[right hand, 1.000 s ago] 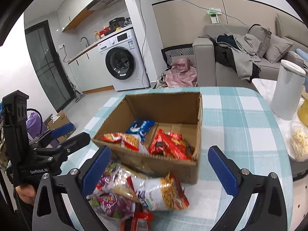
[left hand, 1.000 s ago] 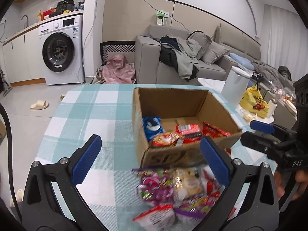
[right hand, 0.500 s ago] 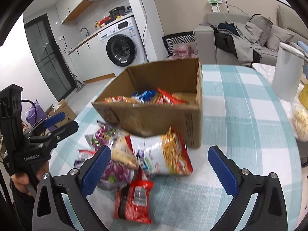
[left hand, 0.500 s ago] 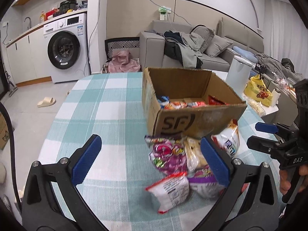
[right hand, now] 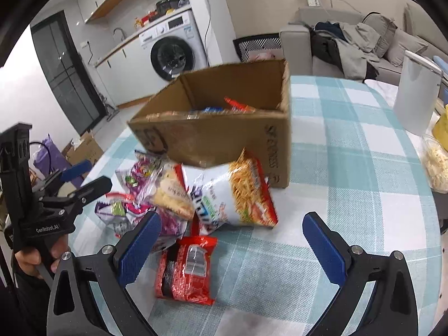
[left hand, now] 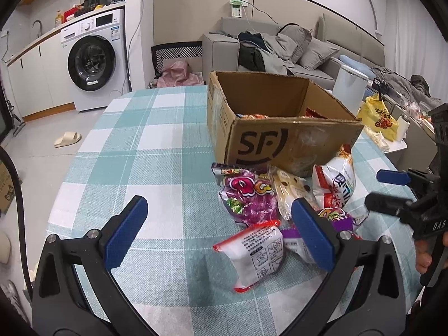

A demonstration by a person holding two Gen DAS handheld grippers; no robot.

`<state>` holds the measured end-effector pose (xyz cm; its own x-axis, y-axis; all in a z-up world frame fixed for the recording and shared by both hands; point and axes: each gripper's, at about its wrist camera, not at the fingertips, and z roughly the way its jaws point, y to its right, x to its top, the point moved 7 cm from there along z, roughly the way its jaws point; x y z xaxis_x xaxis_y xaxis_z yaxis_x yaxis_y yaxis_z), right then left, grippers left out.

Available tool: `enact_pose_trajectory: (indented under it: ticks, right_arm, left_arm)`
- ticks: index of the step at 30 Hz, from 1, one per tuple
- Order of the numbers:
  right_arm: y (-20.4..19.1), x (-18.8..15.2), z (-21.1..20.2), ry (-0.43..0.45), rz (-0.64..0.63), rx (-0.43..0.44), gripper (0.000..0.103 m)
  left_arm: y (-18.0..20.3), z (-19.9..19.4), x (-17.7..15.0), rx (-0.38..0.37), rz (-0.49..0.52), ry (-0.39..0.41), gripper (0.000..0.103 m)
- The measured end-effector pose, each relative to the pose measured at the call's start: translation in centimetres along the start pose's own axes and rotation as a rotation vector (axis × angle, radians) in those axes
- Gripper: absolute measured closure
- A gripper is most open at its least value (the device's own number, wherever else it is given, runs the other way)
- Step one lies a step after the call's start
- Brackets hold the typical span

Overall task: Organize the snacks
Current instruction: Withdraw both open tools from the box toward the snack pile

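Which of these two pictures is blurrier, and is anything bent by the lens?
Right wrist view: motion blur smears the cardboard box and the noodle bag. Left wrist view: sharper, the box's SF print reads clearly. Both: fisheye curves the walls, dark vignette at the corners.

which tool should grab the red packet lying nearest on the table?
Right, probably. The red packet lies just ahead of the open right tool, inside its left finger. The left tool is open too, but faces the white packet.

Snack packets (left hand: 268, 210) heaped touching cardboard box (left hand: 280, 140) front, checked tablecloth (left hand: 156, 151).
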<state>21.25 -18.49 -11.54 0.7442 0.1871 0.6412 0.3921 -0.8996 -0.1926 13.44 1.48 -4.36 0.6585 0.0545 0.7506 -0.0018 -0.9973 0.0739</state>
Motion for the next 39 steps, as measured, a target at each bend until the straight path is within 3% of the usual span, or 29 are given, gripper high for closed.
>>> enact_pose_trajectory:
  ticks: [10,19,39]
  right_arm:
    - [-1.0,-1.8,1.7,-0.095,-0.078,-0.027,0.000]
    - [-2.0,-2.8,2.2,-0.139,-0.140,-0.017,0.000]
    - [-3.9,-5.4,4.0,-0.226,-0.237,-0.010,0.000]
  left_arm:
    - [-0.6,1.2,-0.9,0.008,-0.015,-0.056,0.001]
    - [-1.5,1.1,-1.1,-0.001,-0.023,-0.071,0.001]
    - [-1.7,3.4,-3.8,0.011,0.017,-0.186,0.001]
